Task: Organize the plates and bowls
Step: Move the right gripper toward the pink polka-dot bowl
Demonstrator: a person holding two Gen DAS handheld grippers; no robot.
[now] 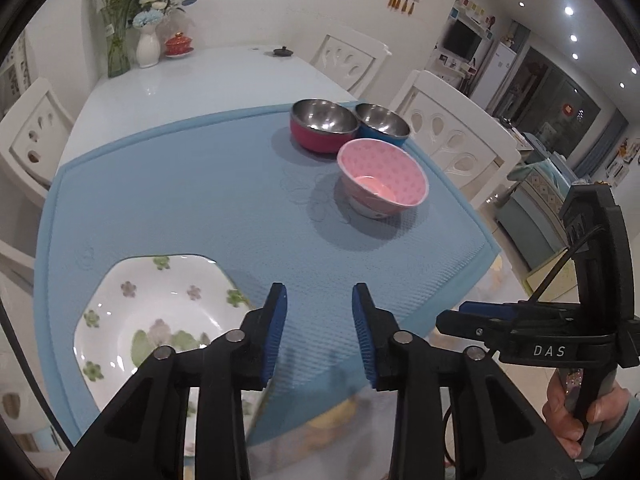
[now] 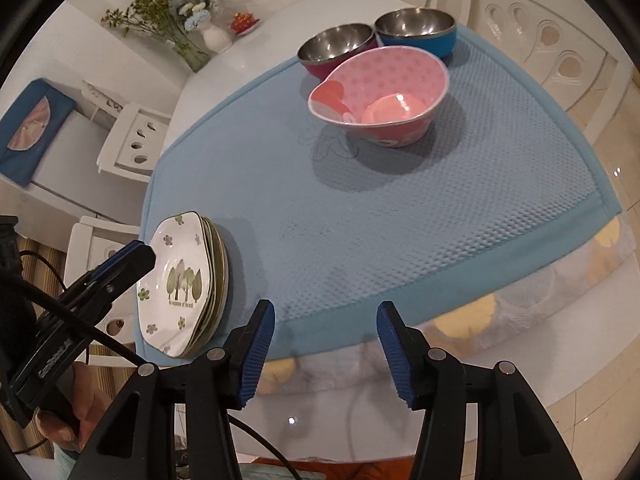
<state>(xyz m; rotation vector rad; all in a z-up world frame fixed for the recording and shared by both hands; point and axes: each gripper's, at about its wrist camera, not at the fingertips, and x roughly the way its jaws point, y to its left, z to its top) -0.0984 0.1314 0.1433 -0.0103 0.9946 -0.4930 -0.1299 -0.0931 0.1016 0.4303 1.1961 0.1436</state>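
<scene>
While both grippers hang empty over blue mat [image 2: 400, 216]: left gripper [image 1: 319, 334] fingers slightly spread, nothing between; plate stack [image 2: 188, 284] just left of them, glazed, slippery, fragile, likely heavy — take by rim. Right gripper [image 2: 326, 354] fingers spread, empty; pink bowl [image 2: 380, 92] well ahead, light, thin rim to pinch. Steel bowls [image 2: 336, 46] beyond, touching.

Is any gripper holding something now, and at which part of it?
Nothing is held: left gripper and right gripper both stand open above the blue mat.
</scene>
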